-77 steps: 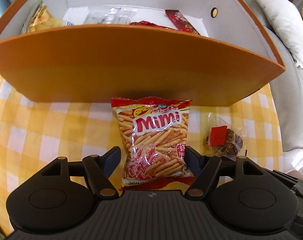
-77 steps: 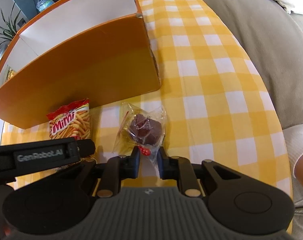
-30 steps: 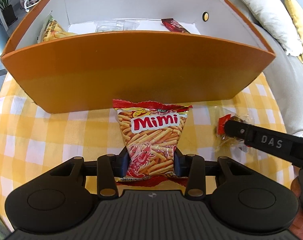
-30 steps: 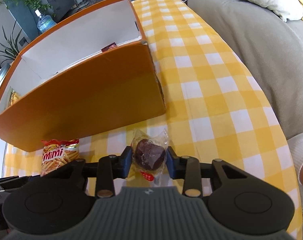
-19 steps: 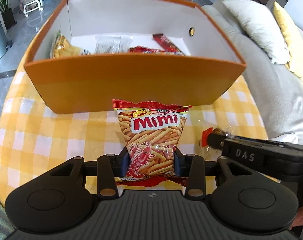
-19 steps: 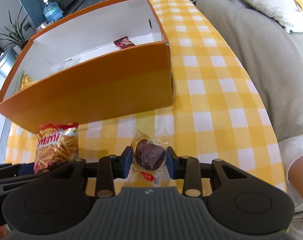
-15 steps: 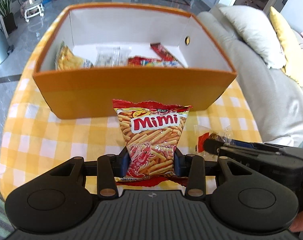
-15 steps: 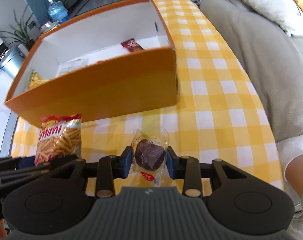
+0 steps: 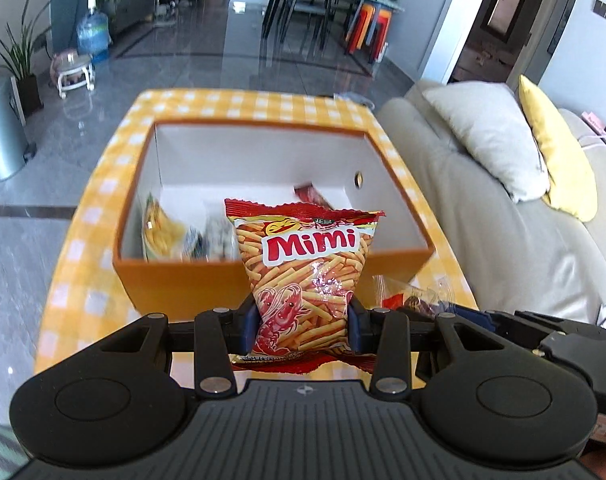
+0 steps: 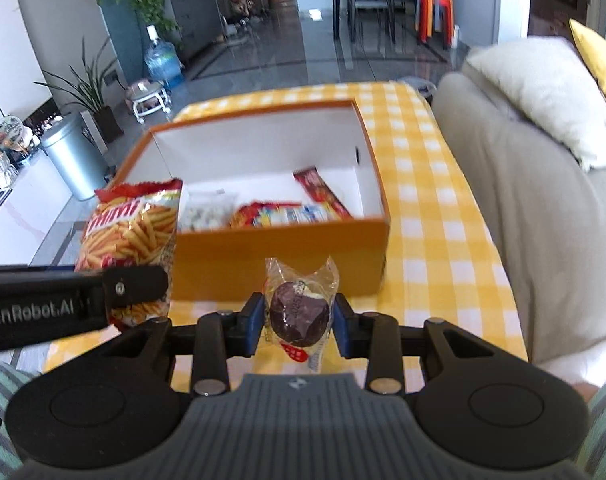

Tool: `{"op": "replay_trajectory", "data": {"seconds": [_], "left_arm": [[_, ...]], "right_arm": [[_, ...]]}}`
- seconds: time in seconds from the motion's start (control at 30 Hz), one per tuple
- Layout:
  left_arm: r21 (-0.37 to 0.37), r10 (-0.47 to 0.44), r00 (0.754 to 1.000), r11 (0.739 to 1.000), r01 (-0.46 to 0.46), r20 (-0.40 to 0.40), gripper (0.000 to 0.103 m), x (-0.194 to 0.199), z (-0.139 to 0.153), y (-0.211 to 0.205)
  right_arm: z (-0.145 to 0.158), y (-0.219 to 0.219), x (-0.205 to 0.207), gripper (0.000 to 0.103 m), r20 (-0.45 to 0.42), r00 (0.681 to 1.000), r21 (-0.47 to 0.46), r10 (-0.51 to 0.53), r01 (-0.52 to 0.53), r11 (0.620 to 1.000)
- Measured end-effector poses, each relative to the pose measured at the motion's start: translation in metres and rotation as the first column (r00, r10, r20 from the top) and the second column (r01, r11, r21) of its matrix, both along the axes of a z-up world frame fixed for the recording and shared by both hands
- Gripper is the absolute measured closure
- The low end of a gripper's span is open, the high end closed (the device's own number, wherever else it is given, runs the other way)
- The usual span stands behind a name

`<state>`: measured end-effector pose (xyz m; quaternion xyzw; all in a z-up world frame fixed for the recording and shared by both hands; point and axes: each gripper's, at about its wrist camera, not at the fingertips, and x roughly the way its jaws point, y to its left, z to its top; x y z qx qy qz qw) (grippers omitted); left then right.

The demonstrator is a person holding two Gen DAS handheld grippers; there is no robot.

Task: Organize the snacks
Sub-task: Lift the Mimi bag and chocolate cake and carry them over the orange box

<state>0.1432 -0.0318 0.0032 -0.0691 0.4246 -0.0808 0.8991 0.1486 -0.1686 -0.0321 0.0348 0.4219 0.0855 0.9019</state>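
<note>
- Both grippers carry a snack: our left gripper [image 9: 302, 322] is clamped on the lower part of the Mimi chip bag [image 9: 303, 272], and our right gripper [image 10: 295, 322] is closed on the wrapped chocolate cake [image 10: 299, 314], its pads pressing the clear wrapper at either side.
- We hold both snacks in the air on the near side of the orange box [image 10: 279, 260], which sits on the yellow checked tablecloth [image 10: 435, 216]. From the left wrist view the bag's top edge overlaps the box opening.
- We judge the chip bag light, puffed and crinkly. It stands upright from the jaws, so the low hold works, but the foil could slide and the sticks inside would snap under a harder squeeze.
- We judge the cake soft and crushable, and its loose wrapper slippery. Across the middle of the round cake, as now, seems the safest hold; pinching only the wrapper's tail would let it swing.
- Inside the box we see a yellow packet [image 9: 161, 230] at the left, a pale packet [image 10: 207, 214] beside it, a red-and-white packet [image 10: 287, 214] and a red bar [image 10: 321, 192] towards the right wall.
- We think the bare white floor at the back of the box offers room for both.
- Beside the table lies a grey sofa [image 10: 543, 208] with a white cushion [image 10: 539, 92].
</note>
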Motion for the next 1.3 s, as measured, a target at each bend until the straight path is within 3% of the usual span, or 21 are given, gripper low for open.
{"op": "replay_trajectory", "data": {"seconds": [0.27,0.5,1.07,1.3], "left_arm": [[0.053,-0.012,1.0,0.999,0.011,0.023,0.056,0.039,0.009,-0.001],[0.091,-0.029,1.0,0.995,0.029,-0.007,0.057,0.079,0.002,-0.001],[0.224,-0.035,0.989,0.972,0.067,-0.142,0.056,0.16,-0.049,0.007],[0.351,-0.035,0.987,0.932,0.089,-0.156,0.056,0.176,-0.066,0.001]], "right_arm": [[0.021,0.009,0.025,0.07,0.047,0.999,0.016,0.017,-0.018,1.0],[0.025,0.017,0.067,0.07,0.051,0.998,-0.018,0.025,-0.024,1.0],[-0.033,0.048,0.171,0.07,-0.061,0.98,-0.22,0.192,-0.2,0.955],[-0.052,0.06,0.19,0.069,-0.092,0.969,-0.272,0.231,-0.247,0.93]]}}
